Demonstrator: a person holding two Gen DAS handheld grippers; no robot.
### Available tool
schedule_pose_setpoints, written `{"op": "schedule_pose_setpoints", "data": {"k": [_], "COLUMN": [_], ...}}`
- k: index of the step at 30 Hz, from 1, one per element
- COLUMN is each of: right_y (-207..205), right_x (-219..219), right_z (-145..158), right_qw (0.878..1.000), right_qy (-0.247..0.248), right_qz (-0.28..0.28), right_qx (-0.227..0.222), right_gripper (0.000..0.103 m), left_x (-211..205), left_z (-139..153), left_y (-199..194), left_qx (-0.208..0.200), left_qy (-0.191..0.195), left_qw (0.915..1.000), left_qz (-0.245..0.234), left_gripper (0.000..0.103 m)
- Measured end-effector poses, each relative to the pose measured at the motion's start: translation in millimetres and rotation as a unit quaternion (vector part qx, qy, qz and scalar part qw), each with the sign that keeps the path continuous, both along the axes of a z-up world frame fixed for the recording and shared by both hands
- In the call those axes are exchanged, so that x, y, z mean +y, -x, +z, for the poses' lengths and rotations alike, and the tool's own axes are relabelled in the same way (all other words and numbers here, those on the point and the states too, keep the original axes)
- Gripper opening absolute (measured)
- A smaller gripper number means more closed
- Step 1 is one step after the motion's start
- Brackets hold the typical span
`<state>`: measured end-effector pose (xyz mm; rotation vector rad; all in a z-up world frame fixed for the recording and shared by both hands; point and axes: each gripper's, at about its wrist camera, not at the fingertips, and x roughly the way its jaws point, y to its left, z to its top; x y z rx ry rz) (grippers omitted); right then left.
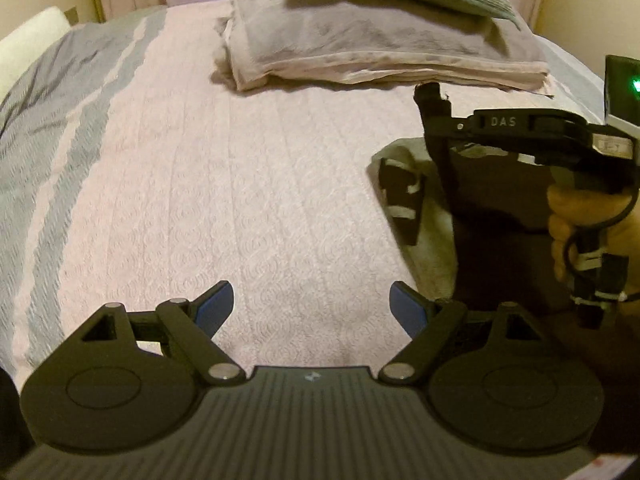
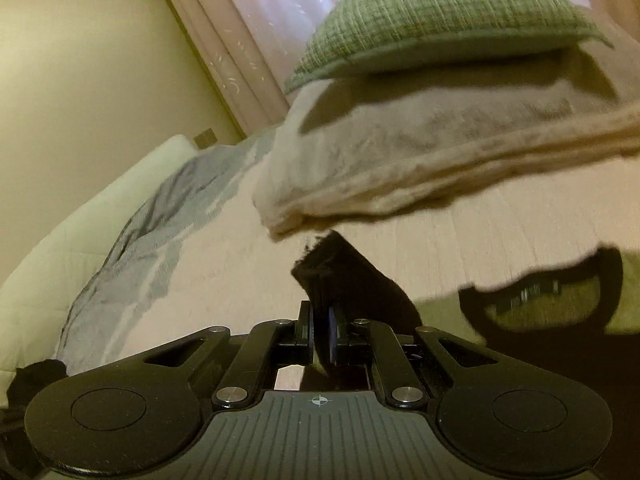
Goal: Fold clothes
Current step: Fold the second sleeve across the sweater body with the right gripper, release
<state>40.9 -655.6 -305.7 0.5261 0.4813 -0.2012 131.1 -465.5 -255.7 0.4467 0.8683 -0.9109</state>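
I am pinching a corner of the dark garment (image 2: 352, 280) with the right gripper (image 2: 322, 332), its fingers clamped on the cloth so I can drag it out flat; the rest is trailing over the pink bedspread (image 1: 240, 180) below the folded blanket (image 1: 380, 52). The left gripper (image 1: 312, 308) is tilting downward, fingers wide apart on nothing, ready for a 2nd corner.

Right gripper (image 2: 322, 316), lower centre: jaws closed on a fold of black garment (image 2: 352, 280), which trails to the lower right, neckline showing. Bed (image 2: 480, 232) with pale pink cover beneath. Folded beige blankets (image 2: 400, 160), centre right, carrying a green cushion (image 2: 440, 20). Grey striped cloth (image 2: 160, 232), left. Curtain (image 2: 260, 8), top.
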Motion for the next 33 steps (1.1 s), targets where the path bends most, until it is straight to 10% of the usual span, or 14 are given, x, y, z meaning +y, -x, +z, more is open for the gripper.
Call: {"op": "schedule_pose_setpoints", "data": {"k": [21,33], "right_y": [13,72], "right_x": [-22,-75], "right_z": [-17,-52], "right_qw": [0.998,0.967], "right_qy": [-0.056,-0.188], "right_qz": [0.010,-0.170], "right_qx": [-0.006,0.029], "right_gripper": [0.005,0.005], "left_x": [-37,-63], "left_z": [-8,-2], "left_y": [12,10], "left_qx": [0.027,0.014], "left_qy": [0.024,0.034], "left_qw": [0.9987,0.9977], "left_qz": [-0.035,-0.057], "left_gripper": [0.082,0.082]}}
